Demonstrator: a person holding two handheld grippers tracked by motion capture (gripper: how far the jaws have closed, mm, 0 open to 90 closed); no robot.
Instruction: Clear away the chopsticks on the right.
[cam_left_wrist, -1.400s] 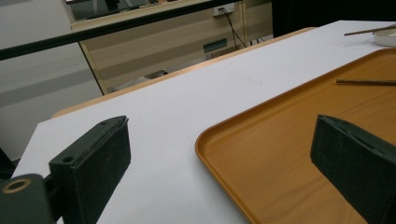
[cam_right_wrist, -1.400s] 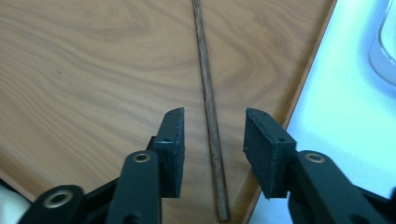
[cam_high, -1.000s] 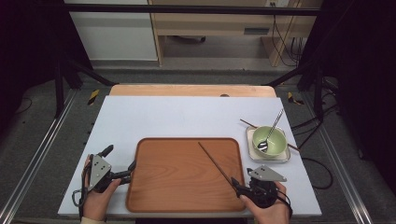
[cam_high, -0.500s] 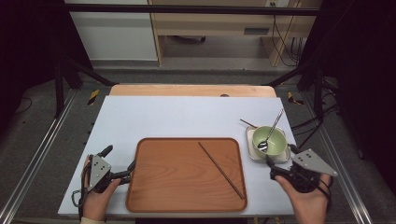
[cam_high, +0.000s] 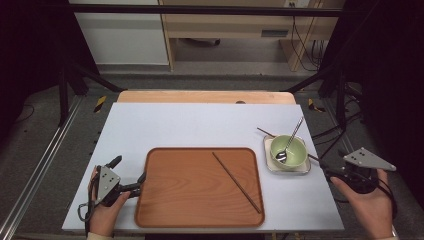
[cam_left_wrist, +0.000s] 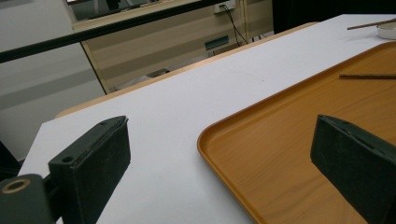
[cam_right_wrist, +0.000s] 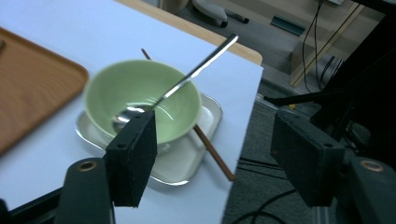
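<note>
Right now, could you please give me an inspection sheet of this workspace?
Surface: white table, bare at the back.
Job's things: one chopstick lies diagonally on the wooden tray; a second chopstick sticks out from under the green bowl, which sits on a small metal dish with a spoon leaning in it.
Clutter: nothing seen.
Grippers: left gripper open at the tray's left edge; right gripper open, nothing between its jaws, off the table's right edge beside the bowl; its jaws have just been closing a little.
Cables: cables hang behind the table.
Surroundings: dark frame, grey floor, wooden furniture behind.
</note>
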